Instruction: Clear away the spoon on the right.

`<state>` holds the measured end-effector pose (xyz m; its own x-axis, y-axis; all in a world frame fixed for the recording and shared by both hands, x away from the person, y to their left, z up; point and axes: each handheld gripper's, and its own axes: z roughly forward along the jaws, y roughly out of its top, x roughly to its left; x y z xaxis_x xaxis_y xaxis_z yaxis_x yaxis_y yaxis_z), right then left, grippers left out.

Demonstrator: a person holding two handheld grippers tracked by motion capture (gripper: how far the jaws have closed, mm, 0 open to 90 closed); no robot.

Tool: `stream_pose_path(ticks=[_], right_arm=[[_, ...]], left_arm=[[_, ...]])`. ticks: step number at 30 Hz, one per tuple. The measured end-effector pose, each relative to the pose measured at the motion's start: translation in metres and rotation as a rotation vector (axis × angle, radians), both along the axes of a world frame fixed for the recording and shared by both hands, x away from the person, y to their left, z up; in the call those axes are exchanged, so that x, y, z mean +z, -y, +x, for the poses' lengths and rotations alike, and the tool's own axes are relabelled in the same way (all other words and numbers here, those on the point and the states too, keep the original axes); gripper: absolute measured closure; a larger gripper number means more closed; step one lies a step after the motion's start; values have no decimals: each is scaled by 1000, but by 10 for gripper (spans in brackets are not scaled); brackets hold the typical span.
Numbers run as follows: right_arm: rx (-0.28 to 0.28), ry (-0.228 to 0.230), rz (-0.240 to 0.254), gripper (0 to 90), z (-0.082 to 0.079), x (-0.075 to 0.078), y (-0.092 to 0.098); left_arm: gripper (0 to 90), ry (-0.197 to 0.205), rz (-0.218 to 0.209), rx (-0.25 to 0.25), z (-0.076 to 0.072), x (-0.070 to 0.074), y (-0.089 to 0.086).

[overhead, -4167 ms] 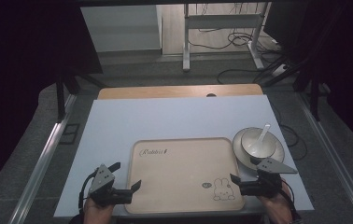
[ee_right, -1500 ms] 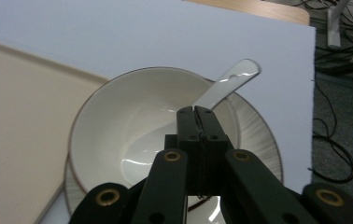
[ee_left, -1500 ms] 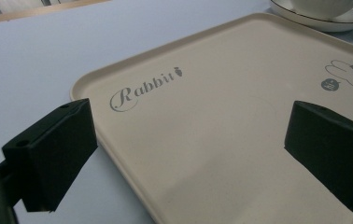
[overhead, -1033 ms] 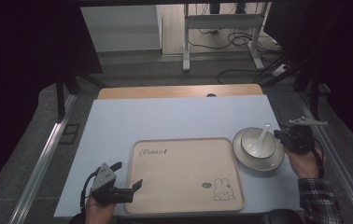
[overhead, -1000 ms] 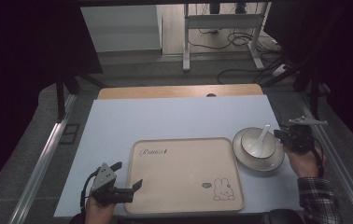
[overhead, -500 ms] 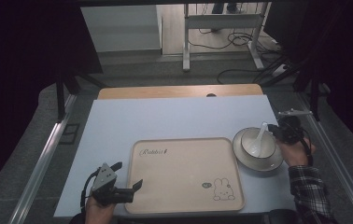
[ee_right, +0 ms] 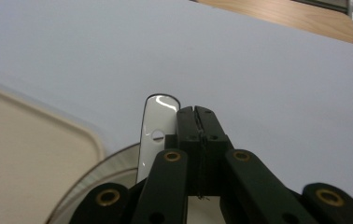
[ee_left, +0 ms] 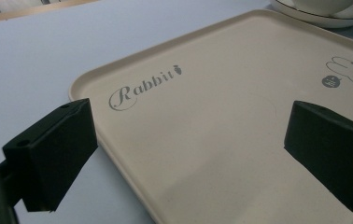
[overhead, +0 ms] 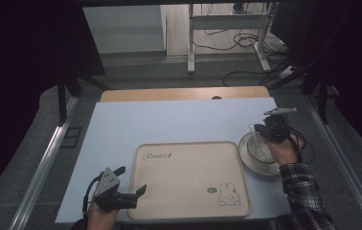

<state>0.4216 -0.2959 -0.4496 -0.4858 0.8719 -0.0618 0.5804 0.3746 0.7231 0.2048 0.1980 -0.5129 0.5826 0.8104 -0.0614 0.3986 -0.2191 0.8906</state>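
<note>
High view. Your right tongs [overhead: 265,132] hang over the bowl [overhead: 260,149] at about 3 o'clock on the desk [overhead: 179,122], right at the white spoon handle [overhead: 254,132] that stands up out of it. The bowl sits on a saucer [overhead: 255,165], just beside the right edge of the tray [overhead: 188,179] and not on it. Your left tongs [overhead: 138,194] rest at 7 o'clock, at the tray's near-left corner.

Left gripper view. Jaws stand wide, nothing between them; the tray rim [ee_left: 100,135] runs under the gap. The tray is matte cream, flat, with rounded corners, a low raised lip, the printed word "Rabbit" [ee_left: 144,86] and a rabbit drawing [ee_left: 352,70] at 2 o'clock. The saucer's dark-lined rim [ee_left: 321,21] shows at 1 o'clock.

Right gripper view. Jaws are pressed together, empty. The spoon handle [ee_right: 156,135] lies just left of them, at 11 o'clock, outside the grip: glossy white ceramic, flat, round-ended, with a small hole. The saucer rim [ee_right: 95,172] curves at 8 o'clock, the tray corner [ee_right: 34,163] beyond it. The desk top is pale blue-grey, smooth, matte.

Step in hand, as I read it: taking the spoon. Open the right tongs first, shift left so the handle sits between the pads, and close across its flat faces below the hole. Glazed ceramic is slick; grip squarely, lift straight, and don't lever against the bowl or it may tip.
</note>
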Motion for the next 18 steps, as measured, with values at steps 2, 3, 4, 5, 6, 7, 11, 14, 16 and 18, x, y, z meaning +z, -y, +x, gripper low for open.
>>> stream_pose_path(ticks=[2,3,4,5,6,7,11,14,16,18], right_arm=[[13,4,-13,900,-1,0,-5],[13,4,-13,900,-1,0,-5],[14,9,-8,900,-3,2,-4],[12,13,-2,900,-4,4,-3],[12,13,-2,900,-4,4,-3],[10,20,6,900,-8,7,1],[18,21,32,865,-19,12,9],[33,18,39,835,-24,12,10],[53,9,47,796,-32,11,10],[60,7,50,781,-34,10,9]], left_arm=[[24,0,-1,0,0,0,0],[24,0,-1,0,0,0,0],[24,0,0,0,0,0,0],[24,1,0,-1,0,0,0],[24,1,0,-1,0,0,0],[24,1,0,-1,0,0,0],[24,0,4,-2,0,0,1],[24,0,4,-2,0,0,1],[24,0,7,-3,0,0,2],[24,-1,6,-3,0,0,2]])
